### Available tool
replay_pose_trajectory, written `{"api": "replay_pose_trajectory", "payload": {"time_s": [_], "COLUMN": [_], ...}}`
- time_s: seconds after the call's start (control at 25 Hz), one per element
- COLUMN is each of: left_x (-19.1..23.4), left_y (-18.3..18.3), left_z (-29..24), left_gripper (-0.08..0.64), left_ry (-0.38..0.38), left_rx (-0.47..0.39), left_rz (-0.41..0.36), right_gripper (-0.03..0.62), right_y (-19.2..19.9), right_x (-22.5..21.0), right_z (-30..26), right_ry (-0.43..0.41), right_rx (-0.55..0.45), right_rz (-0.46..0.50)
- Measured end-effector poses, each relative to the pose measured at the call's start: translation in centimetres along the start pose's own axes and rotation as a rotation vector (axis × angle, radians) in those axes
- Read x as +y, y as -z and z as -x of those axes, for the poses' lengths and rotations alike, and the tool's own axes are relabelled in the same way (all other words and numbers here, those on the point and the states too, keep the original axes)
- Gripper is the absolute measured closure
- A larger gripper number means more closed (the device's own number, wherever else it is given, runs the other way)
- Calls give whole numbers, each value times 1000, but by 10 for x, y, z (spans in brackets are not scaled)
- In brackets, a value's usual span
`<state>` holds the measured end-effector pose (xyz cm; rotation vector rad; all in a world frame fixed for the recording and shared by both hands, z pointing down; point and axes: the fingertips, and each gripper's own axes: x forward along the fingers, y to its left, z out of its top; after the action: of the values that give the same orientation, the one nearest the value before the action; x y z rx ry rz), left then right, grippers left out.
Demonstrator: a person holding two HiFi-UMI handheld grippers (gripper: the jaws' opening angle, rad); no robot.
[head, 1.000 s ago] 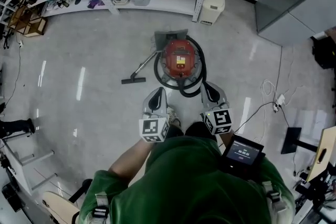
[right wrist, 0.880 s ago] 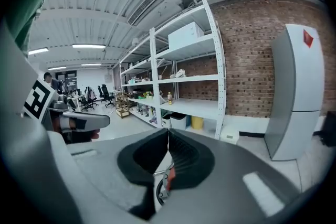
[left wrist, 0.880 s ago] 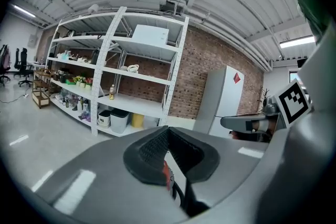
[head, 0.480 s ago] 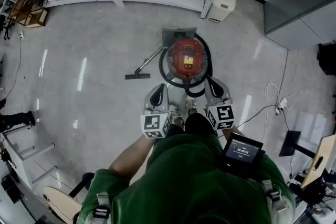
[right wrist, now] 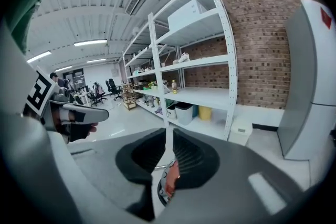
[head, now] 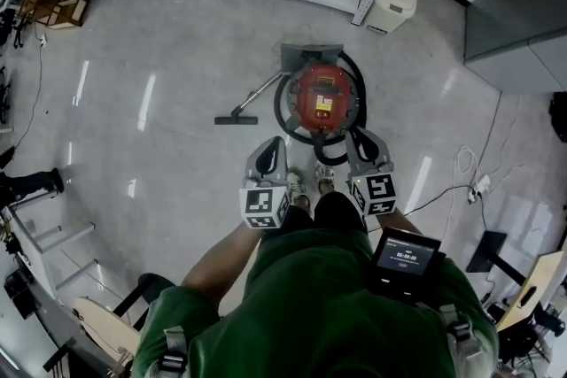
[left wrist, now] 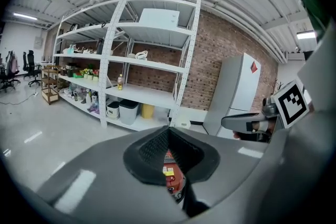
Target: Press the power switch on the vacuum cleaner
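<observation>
Red vacuum (head: 324,99) on floor (head: 159,49); left gripper (head: 273,148) and right gripper (head: 361,142) hover short of it, both jaws closed, empty

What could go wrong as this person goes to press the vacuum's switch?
The black hose loops round the vacuum cleaner right beside the person's shoes; a step forward could snag it. The left gripper and right gripper are both shut and broad, so a press might miss a small switch.
</observation>
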<state>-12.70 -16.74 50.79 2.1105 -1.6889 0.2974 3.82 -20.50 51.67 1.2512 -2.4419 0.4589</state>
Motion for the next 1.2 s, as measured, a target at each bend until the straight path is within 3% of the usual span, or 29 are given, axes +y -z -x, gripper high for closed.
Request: {"api": "replay_pose_trajectory", "payload": {"time_s": [0.36, 1.2], "left_x": [-1, 17], "left_y": [17, 110], "left_z": [-39, -98], "left_gripper": [554, 554], "left_ry": [-36, -105], "left_rx": [71, 200], "left_rz": [21, 45], "right_gripper": [551, 552], "right_y": [29, 133], "right_x": [-24, -36], "right_z": [-44, -121], "right_ry": [-82, -253], "right_rx": [88, 260], "right_rz": [15, 149]}}
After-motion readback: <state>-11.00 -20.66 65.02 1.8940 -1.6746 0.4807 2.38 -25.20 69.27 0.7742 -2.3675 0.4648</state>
